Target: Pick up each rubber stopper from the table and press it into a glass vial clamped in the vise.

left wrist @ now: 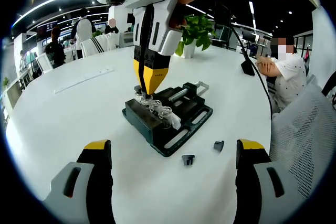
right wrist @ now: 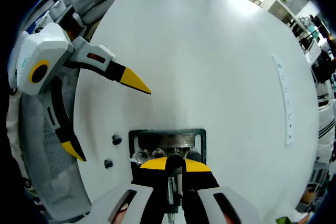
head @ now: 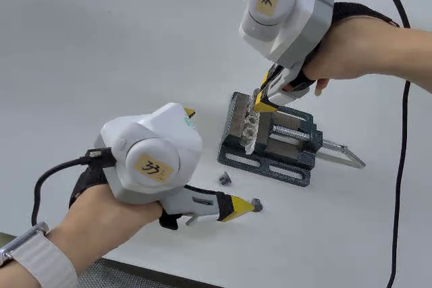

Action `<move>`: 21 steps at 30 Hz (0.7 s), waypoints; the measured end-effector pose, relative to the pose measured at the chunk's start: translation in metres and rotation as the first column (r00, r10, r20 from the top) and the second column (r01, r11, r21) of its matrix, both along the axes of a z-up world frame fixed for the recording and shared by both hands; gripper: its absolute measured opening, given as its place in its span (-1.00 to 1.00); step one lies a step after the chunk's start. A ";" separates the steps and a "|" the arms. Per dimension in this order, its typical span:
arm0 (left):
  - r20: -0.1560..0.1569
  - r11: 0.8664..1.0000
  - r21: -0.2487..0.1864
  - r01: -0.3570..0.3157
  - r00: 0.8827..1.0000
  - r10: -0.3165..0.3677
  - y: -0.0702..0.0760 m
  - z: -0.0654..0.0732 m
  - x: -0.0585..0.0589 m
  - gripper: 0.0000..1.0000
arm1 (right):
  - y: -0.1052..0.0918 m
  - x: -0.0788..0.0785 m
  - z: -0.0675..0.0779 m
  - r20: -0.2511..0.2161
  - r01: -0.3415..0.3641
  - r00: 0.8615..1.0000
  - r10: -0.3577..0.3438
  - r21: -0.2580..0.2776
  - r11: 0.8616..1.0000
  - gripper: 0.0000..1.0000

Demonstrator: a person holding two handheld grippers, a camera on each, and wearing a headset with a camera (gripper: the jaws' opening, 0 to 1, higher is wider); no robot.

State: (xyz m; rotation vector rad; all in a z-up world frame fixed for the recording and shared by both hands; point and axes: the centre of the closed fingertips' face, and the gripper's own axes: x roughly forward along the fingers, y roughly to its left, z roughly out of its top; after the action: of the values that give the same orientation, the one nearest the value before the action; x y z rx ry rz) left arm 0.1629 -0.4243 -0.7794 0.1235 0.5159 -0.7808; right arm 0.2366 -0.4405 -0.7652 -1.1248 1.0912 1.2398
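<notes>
Left gripper point(head: 221, 158) wide — vials point(head: 251, 125) upright

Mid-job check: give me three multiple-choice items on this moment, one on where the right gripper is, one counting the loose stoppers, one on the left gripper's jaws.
1. Where is the right gripper? A. Over the vise. B. By the wristband. C. By the power strip.
2. How many stoppers lie loose on the table? A. None. B. Two. C. Five.
3. The left gripper has its jaws: A. shut on a stopper. B. wide open. C. shut on nothing.
Answers: 1 A, its tips hold a stopper at the vials in the vise. 2 B, both lie beside the vise. 3 B, they stand far apart in its own view.
</notes>
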 end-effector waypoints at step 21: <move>0.006 1.000 0.005 -0.005 1.000 0.005 0.003 0.001 -0.001 0.97 | 0.001 0.004 -0.004 0.007 0.096 0.995 -0.096 0.015 0.995 -0.95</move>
State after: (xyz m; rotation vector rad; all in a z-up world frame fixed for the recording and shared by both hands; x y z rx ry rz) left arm 0.1616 -0.4213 -0.7780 0.1286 0.5125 -0.7743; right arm 0.2405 -0.4392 -0.7688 -1.0534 1.1158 1.1658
